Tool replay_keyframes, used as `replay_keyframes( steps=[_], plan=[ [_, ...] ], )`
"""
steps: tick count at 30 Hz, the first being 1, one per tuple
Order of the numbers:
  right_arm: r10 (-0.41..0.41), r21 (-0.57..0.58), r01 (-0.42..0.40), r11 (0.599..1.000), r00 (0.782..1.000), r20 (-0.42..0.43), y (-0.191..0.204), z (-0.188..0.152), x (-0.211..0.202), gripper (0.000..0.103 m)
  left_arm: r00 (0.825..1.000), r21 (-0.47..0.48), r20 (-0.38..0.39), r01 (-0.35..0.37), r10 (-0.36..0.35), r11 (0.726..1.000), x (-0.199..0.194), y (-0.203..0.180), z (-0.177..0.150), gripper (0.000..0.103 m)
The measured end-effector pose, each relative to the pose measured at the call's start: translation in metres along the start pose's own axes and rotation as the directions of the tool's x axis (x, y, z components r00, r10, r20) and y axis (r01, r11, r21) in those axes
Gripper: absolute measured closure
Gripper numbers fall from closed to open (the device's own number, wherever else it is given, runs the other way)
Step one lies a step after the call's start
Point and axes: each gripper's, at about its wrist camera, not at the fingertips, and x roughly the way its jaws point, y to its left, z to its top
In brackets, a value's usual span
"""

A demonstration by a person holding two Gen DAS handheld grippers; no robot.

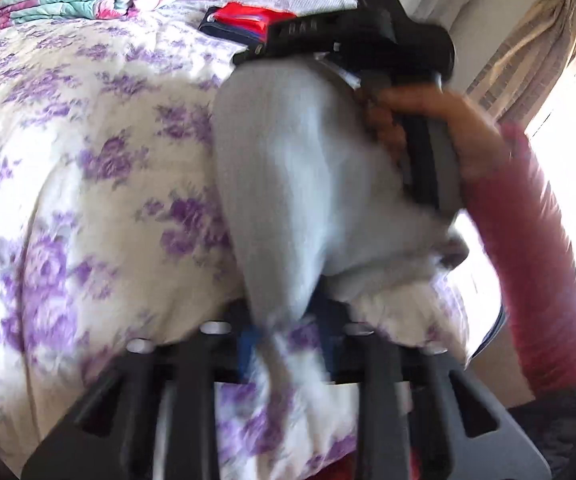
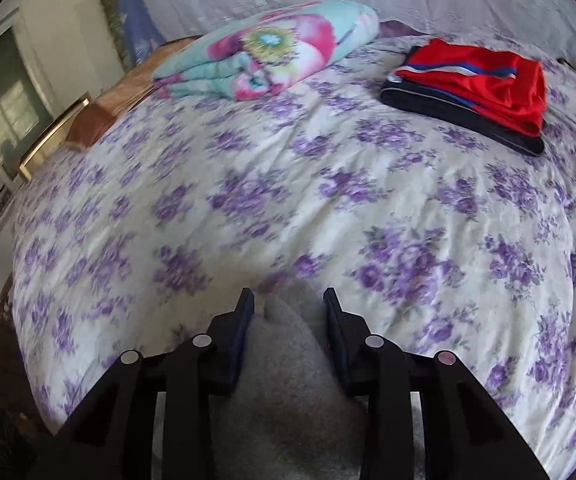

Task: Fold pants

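Left wrist view: the left gripper is clamped tight on a bunch of the grey pants, held above the near edge of the bed. The right gripper stands narrow around the same cloth; grip uncertain. Judged step: picking up; next, spread them flat. No containers visible.

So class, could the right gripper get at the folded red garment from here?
Probably not yet: the right gripper has grey pants between its fingers, and the red garment lies far across the bed.
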Motion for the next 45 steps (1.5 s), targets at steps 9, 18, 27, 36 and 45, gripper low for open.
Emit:
replay_keyframes(
  steps=[9,18,27,36,45],
  plan=[
    [0.1,0.055,-0.11,0.992,0.982,0.162,-0.006,0.001,-0.06,0.062,0.999,-0.082,0.044,0.035,-0.031,0.996,-0.031,0.015,0.019,0.087],
    [0.025,-0.102,-0.021,0.995,0.999,0.035,0.023,-0.031,-0.049,0.047,1.0,-0.07,-0.003,0.028,-0.028,0.997,-0.028,0.005,0.018,0.071],
    [0.065,-0.067,-0.053,0.996,0.978,0.198,0.005,-0.064,-0.12,0.033,0.997,0.01,0.054,-0.06,0.059,0.998,-0.052,-0.015,0.041,0.071],
    [-0.221,-0.136,0.266,0.954,0.935,0.276,-0.022,-0.179,-0.136,0.029,0.988,0.076,0.148,-0.059,0.047,0.995,-0.072,-0.042,0.054,0.026],
    [-0.171,0.009,0.183,0.983,0.896,0.411,-0.045,-0.188,-0.19,0.022,0.989,-0.006,-0.066,-0.136,0.135,0.991,0.026,-0.003,0.055,0.021]
  ],
)
